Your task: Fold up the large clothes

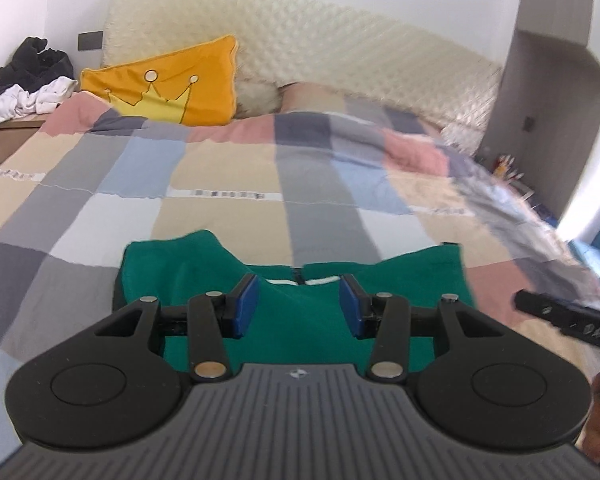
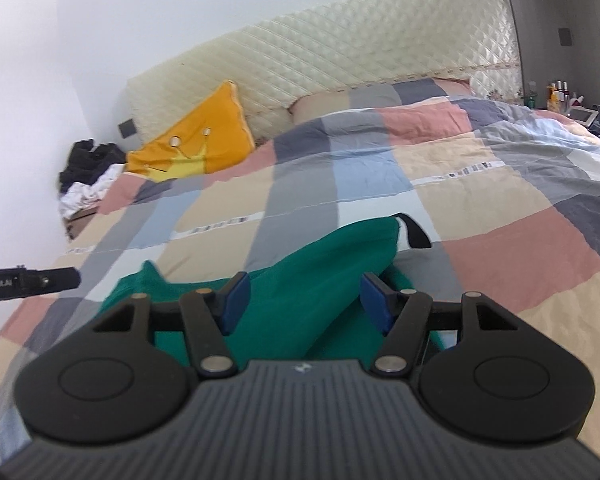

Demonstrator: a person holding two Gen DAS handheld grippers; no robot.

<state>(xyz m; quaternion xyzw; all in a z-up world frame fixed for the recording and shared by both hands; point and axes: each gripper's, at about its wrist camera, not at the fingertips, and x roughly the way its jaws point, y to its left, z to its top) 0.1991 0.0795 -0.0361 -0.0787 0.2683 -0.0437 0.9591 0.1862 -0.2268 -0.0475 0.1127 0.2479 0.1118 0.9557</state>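
Observation:
A green garment (image 1: 204, 276) lies folded into a compact shape on the plaid quilt (image 1: 220, 184), with a white drawstring at its neck. My left gripper (image 1: 299, 285) hovers over it, open, its blue pads apart with nothing between them. A finger (image 1: 560, 316) of my right gripper pokes in at the right edge. In the right wrist view the green garment (image 2: 320, 256) runs away from me and ends in a black and white cuff (image 2: 414, 236). My right gripper (image 2: 305, 285) is open above it and holds nothing. The left gripper's finger (image 2: 40, 280) shows at the left.
A yellow crown pillow (image 1: 172, 84) leans on the cream quilted headboard (image 1: 340, 40). Black and white clothes (image 1: 28, 80) are piled on a bedside stand at the left. Bottles and small items (image 2: 560, 96) stand beside the bed at the right. A grey wall column (image 1: 552, 60) rises on the right.

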